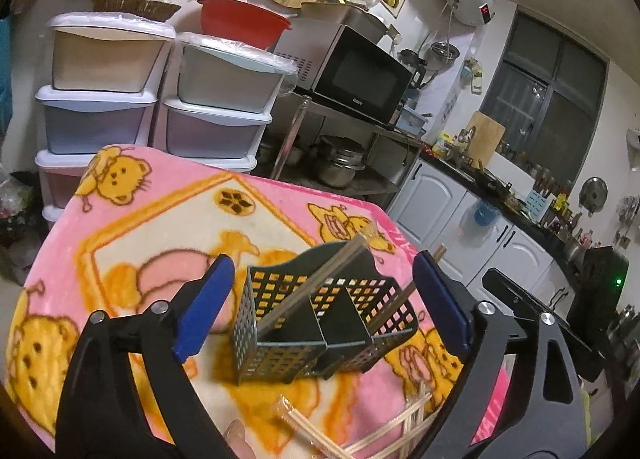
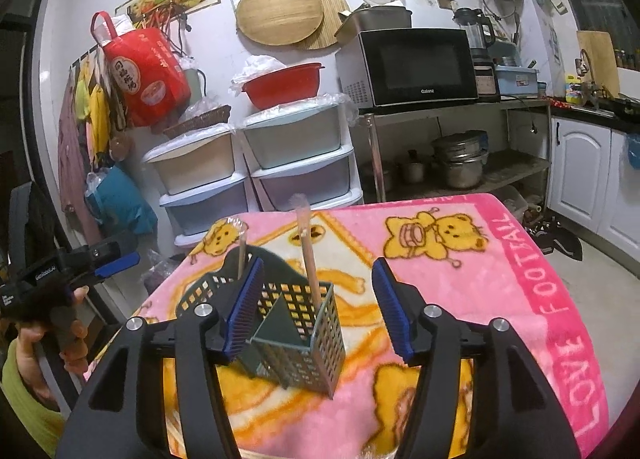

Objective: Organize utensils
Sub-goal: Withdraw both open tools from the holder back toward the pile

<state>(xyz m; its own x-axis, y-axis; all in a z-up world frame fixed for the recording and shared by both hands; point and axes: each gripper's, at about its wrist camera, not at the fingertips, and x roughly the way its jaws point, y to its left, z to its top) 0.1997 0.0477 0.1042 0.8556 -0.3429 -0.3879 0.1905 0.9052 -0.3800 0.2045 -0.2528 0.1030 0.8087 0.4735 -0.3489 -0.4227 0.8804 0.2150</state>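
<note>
Left wrist view: left claw [image 1: 320,303] spread, empty, flanking green caddy [image 1: 320,323] holding wrapped chopsticks [image 1: 316,285] on blanket-covered bench [image 1: 160,227]; right wrist view: right claw [image 2: 316,311] spread, empty, caddy [image 2: 296,335] between its pads.

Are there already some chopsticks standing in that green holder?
Yes: in the right wrist view two wrapped chopstick pairs stand upright in the green perforated holder.

Left claw [image 1: 320,307] and right claw [image 2: 316,311] both wide apart, empty, tilted slightly downward.
</note>
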